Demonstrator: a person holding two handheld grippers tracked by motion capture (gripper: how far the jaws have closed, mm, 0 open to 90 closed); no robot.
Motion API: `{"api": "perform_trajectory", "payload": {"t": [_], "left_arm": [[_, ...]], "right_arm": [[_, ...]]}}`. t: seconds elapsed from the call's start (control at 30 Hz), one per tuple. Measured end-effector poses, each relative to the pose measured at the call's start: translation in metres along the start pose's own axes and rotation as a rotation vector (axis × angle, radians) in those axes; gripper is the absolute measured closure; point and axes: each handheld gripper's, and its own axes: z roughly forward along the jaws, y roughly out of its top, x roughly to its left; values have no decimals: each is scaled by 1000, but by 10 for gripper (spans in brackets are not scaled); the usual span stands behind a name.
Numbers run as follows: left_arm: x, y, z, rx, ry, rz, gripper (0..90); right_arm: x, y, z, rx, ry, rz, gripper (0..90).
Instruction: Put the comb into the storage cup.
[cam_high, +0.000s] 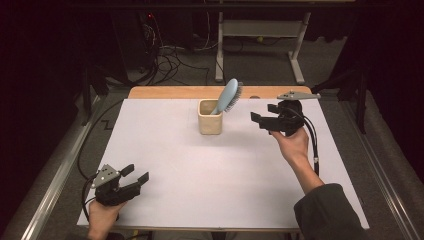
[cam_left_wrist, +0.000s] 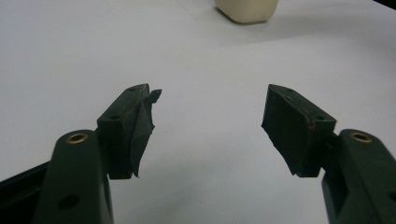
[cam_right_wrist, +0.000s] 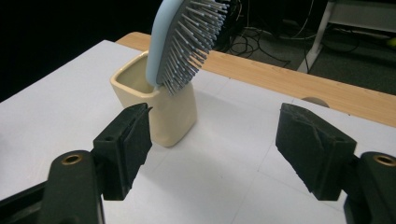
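Fingers of the right gripper (cam_high: 261, 121) spread wide, nothing between them, hovering above the white table (cam_high: 200, 180). Just ahead of those fingertips: cream cup (cam_right_wrist: 161, 109) with a blue hairbrush (cam_right_wrist: 180, 39) standing in it, handle down, bristle head leaning out toward the right gripper. Left gripper (cam_high: 135, 176) likewise open and empty, cup well ahead, far off.

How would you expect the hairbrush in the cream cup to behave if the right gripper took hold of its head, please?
The hairbrush looks stiff plastic and probably light. It leans handle-down in the cream cup, so lifting may drag or tip the cup. Its smooth curved back might slip between the pads.
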Motion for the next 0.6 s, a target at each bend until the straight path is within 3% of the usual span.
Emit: {"api": "perform_trajectory", "payload": {"t": [0.6], "left_arm": [[0, 0, 0, -1, 2, -1, 341]], "right_arm": [[-7, -10, -13, -10, -6, 11, 275]]}}
